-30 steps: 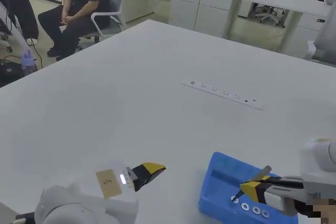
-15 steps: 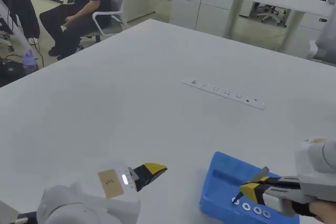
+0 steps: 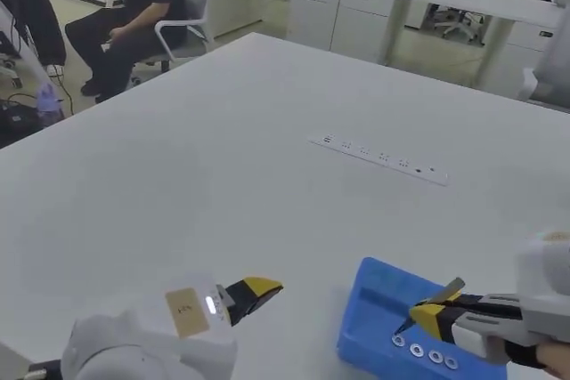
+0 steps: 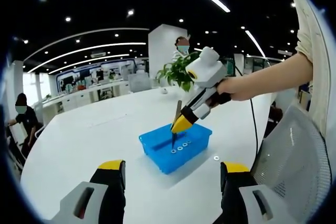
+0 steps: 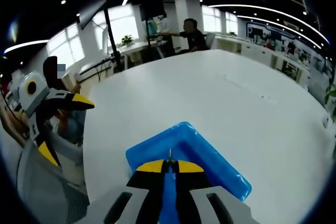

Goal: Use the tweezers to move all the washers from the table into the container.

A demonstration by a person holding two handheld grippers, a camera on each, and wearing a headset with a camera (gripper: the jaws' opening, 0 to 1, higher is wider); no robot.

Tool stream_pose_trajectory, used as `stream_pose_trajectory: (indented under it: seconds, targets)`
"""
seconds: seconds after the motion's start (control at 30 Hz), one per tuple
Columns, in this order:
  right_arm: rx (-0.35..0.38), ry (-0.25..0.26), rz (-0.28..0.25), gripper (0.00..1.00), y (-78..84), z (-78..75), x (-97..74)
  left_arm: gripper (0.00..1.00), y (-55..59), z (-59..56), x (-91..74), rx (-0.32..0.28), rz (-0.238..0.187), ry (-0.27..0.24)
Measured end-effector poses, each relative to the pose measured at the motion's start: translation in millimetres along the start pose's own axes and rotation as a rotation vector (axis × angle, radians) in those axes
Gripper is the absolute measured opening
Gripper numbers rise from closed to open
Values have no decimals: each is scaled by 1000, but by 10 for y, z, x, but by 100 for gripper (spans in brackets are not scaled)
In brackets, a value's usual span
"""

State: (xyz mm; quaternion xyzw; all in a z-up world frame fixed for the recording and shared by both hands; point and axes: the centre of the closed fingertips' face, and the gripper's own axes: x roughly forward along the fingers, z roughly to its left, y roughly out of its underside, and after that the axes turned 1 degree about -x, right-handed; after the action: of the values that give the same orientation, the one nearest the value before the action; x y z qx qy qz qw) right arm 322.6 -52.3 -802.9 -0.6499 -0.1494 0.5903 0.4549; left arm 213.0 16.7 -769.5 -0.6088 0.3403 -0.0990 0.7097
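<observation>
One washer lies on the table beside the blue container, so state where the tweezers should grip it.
Probably best: pinch the washer by its rim, from above, on the side away from the blue container; it lies flat, close beside that wall.

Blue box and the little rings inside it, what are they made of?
The blue box looks like plastic. It is one even bright colour, with rounded corners and a soft, dull shine. The rings look like metal, because they are silvery grey, thin and flat. They are too small here to be sure.
</observation>
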Motion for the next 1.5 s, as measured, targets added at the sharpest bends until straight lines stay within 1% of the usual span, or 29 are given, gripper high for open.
stream_pose_trajectory:
  seconds: [0.07, 0.27, 0.5, 0.7, 0.83, 0.97, 1.23, 1.4, 1.47, 1.5]
  targets:
    - [-5, -2, -19, 3, -42, 63, -55, 74, 1, -2, 0, -1, 1, 1]
    - [-9, -4, -51, 3, -95, 188, -190, 74, -1, -11, 1, 1, 1, 6]
    - [-6, 2, -78, 3, -117, 269, -357, 74, 0, -19, 0, 3, 5, 9]
    - [-2, 2, -78, 3, -55, 320, -468, 74, 7, -37, 2, 8, 12, 17]
    - [14, 5, -79, 3, -7, 332, -537, 74, 10, -41, 4, 10, 16, 18]
    - [33, 9, -78, 3, 65, 343, -589, 74, 11, -49, 5, 10, 19, 20]
    - [74, 13, -53, 3, 279, 382, -630, 74, 31, -78, 15, 18, 32, 33]
    - [92, 8, -13, 3, 494, 431, -608, 74, 43, -93, 21, 23, 40, 40]
    - [103, 5, 11, 3, 595, 414, -603, 74, 44, -95, 21, 25, 41, 41]
    - [106, 7, 13, 3, 618, 405, -599, 74, 43, -96, 21, 25, 41, 42]
